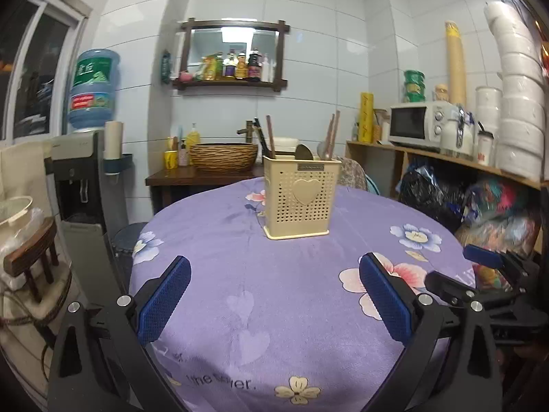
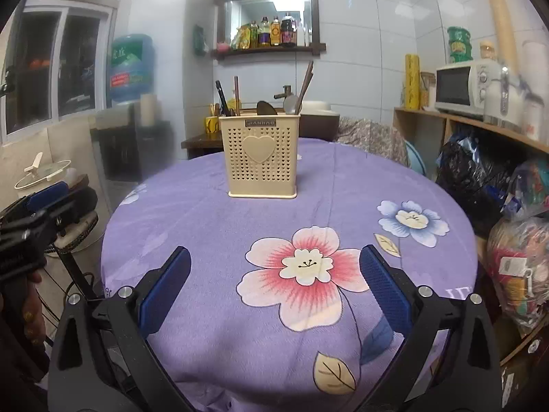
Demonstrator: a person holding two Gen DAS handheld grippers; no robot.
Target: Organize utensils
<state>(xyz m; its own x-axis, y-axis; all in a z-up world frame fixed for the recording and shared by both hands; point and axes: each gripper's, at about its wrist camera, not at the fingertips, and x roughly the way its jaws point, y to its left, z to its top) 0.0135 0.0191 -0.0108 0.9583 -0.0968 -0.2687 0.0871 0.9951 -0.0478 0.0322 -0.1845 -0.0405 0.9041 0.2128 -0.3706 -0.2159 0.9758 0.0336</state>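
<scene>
Purple flowered tablecloth (image 1: 240, 240) fills lower centre. Water bottle (image 1: 93, 89) on dispenser, upper left. Wall shelf of bottles (image 1: 233, 65) with mirror, top centre. Woven basin (image 1: 223, 156) below shelf. Microwave (image 1: 420, 124) at right, bags (image 1: 487, 202) underneath.

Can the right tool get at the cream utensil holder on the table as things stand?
Probably yes. The right tool is open and empty, aimed at the cream utensil holder, with only bare purple tablecloth between them. The left tool sits off to the side, out of the path.
</scene>
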